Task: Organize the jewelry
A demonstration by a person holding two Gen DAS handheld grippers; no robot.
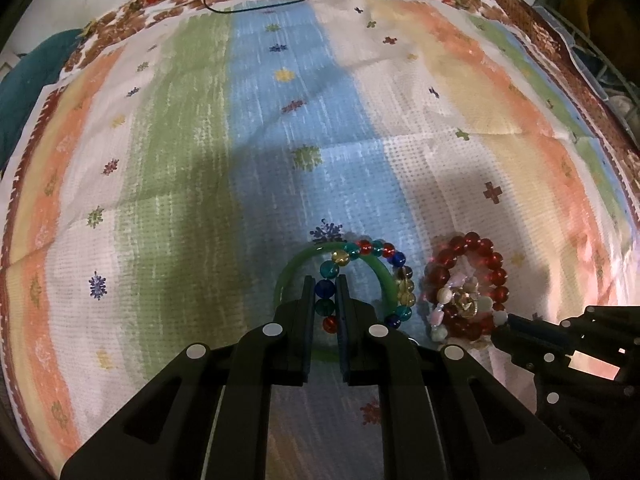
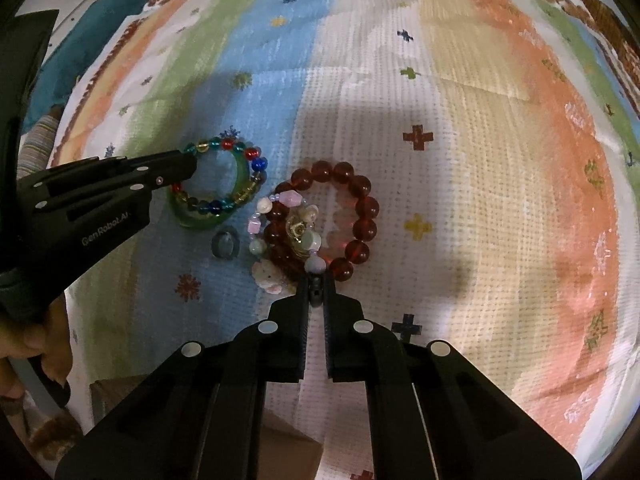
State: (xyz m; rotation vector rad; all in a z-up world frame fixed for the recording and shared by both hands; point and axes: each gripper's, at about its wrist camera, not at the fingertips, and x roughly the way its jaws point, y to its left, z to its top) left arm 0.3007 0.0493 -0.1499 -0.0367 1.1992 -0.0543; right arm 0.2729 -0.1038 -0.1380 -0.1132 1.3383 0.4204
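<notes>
Both wrist cameras look steeply down, close over the striped cloth (image 1: 280,140); each sees the bead bracelets (image 2: 224,184) and the other gripper.

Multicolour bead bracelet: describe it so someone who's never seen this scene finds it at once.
On the striped cloth, look at the blue stripe, where a plain green bangle lies. The multicolour bead bracelet rests across that bangle, with the left claw shut on its beads. Its small clear beads mix blue, teal, red and yellow, unlike the all-red big-bead bracelet beside it.
</notes>
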